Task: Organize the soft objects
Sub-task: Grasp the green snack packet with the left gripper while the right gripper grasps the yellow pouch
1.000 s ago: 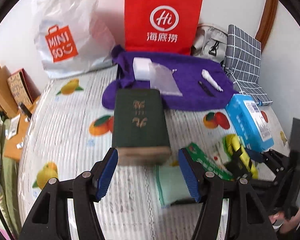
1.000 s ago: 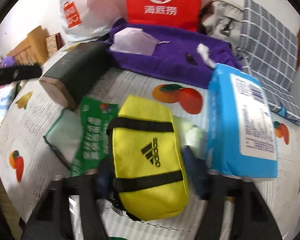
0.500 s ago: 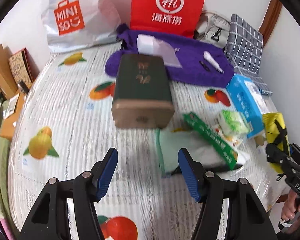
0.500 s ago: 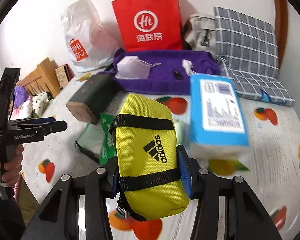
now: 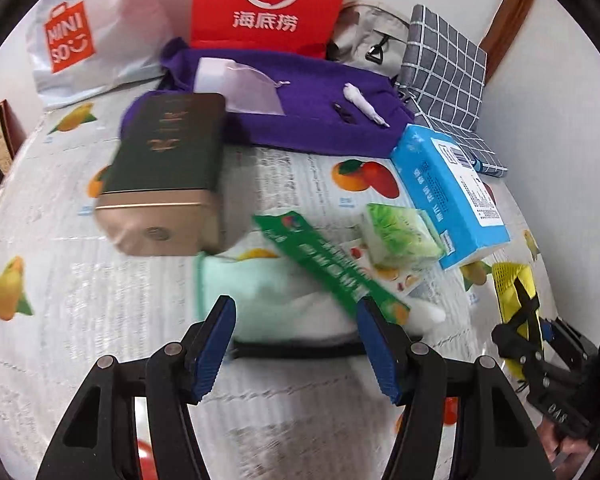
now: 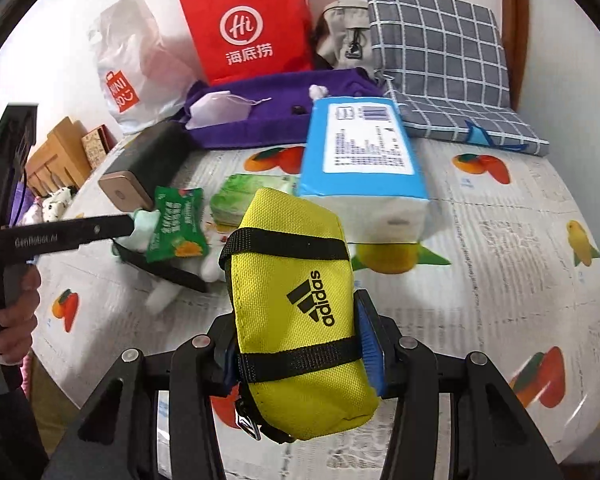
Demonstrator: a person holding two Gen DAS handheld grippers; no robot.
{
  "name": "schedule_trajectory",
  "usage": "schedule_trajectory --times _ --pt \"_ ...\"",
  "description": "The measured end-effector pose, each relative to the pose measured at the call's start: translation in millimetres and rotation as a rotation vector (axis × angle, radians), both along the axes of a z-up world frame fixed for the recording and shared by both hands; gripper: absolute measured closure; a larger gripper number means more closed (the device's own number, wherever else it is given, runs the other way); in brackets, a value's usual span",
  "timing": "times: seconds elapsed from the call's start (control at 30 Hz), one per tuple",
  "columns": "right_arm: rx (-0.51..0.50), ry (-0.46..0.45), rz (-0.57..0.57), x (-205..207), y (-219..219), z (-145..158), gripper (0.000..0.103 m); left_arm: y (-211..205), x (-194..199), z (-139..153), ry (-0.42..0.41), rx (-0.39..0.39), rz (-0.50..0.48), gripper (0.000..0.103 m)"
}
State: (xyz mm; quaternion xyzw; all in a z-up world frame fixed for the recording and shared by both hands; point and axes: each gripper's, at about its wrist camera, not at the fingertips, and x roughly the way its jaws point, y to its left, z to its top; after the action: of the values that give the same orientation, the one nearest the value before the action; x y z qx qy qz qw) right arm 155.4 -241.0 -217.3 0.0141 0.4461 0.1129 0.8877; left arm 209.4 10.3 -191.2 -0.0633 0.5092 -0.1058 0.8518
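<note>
Two blue pads of my left gripper [image 5: 296, 344] stand apart, empty, over the pale green cloth [image 5: 256, 304], which lies just ahead between them on the table [image 5: 80, 280], long axis across my fingers. In the right view, my right gripper [image 6: 300, 356] clamps the yellow pouch [image 6: 296, 320] across its width, lifted near the table's front edge; the left hand is nearer the cloth.

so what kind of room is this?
Probably a bedroom at home: things lie on a fruit-print sheet like a bed's, a checked cushion leans on the wall, shopping bags behind.

The dark green box [image 5: 168, 160] is motion-blurred, its gold lettering unreadable.
</note>
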Motion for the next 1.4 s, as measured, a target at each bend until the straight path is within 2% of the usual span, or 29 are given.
schedule_trajectory --times 0.13,0.23,0.27,0.33,0.43,0.47,0.5,0.53,0.6,0.67,0.77,1.03,1.17,1.23,1.37,1.4 --pt "-0.061 -0.009 -0.017 1.8 -5.3 -4.9 0.055 -11.9 12.1 -8.3 0.033 -0.013 0.019 0.042" --pt "-0.072 -0.002 -0.019 6.0 -8.7 -11.2 0.055 -22.5 22.2 -14.1 0.062 -0.023 0.030 0.042" --pt "-0.065 0.004 -0.017 7.8 -9.8 -13.9 0.055 -27.1 26.7 -16.6 0.075 -0.015 0.036 0.042" --pt "-0.056 0.010 -0.014 10.0 -10.9 -17.5 0.055 -35.4 36.2 -23.5 0.107 0.004 0.045 0.034" --pt "-0.050 0.020 -0.009 12.7 -12.4 -23.4 0.055 -44.8 43.6 -29.8 0.106 0.050 0.062 0.036" --pt "-0.049 0.022 -0.010 13.1 -13.0 -24.7 0.055 -46.6 43.1 -28.0 0.086 0.060 0.064 0.042" --pt "-0.047 0.022 -0.009 13.1 -13.4 -25.3 0.055 -47.1 41.3 -25.3 0.059 0.051 0.062 0.068" --pt "-0.042 0.020 -0.008 12.9 -14.4 -25.5 0.054 -45.9 40.6 -23.8 0.051 0.037 0.059 0.079" --pt "-0.037 0.019 -0.010 12.9 -14.7 -25.7 0.054 -45.8 37.9 -20.5 0.040 0.014 0.043 0.085" --pt "-0.038 0.018 -0.014 12.6 -14.1 -27.5 0.054 -43.8 33.9 -16.0 0.021 0.025 0.033 0.087" --pt "-0.049 0.015 -0.018 10.6 -13.1 -29.8 0.054 -33.8 22.4 -4.1 0.000 -0.005 0.038 0.092" --pt "-0.065 0.008 -0.026 5.9 -12.8 -29.0 0.054 19.9 -12.2 22.7 -0.036 -0.032 0.102 0.093" --pt "-0.078 0.009 -0.022 2.0 -10.8 -28.8 0.054 48.0 -27.7 15.2 -0.021 0.007 0.156 0.093" --pt "-0.084 0.009 -0.020 -0.6 -9.5 -28.0 0.054 62.4 -33.5 7.9 0.000 0.002 0.179 0.093" --pt "-0.081 0.007 -0.021 -3.9 -10.6 -25.7 0.052 64.0 -35.1 5.2 0.010 -0.013 0.150 0.093" --pt "-0.079 0.003 -0.021 -4.8 -10.8 -23.6 0.050 60.2 -35.0 6.2 0.005 -0.025 0.142 0.088"
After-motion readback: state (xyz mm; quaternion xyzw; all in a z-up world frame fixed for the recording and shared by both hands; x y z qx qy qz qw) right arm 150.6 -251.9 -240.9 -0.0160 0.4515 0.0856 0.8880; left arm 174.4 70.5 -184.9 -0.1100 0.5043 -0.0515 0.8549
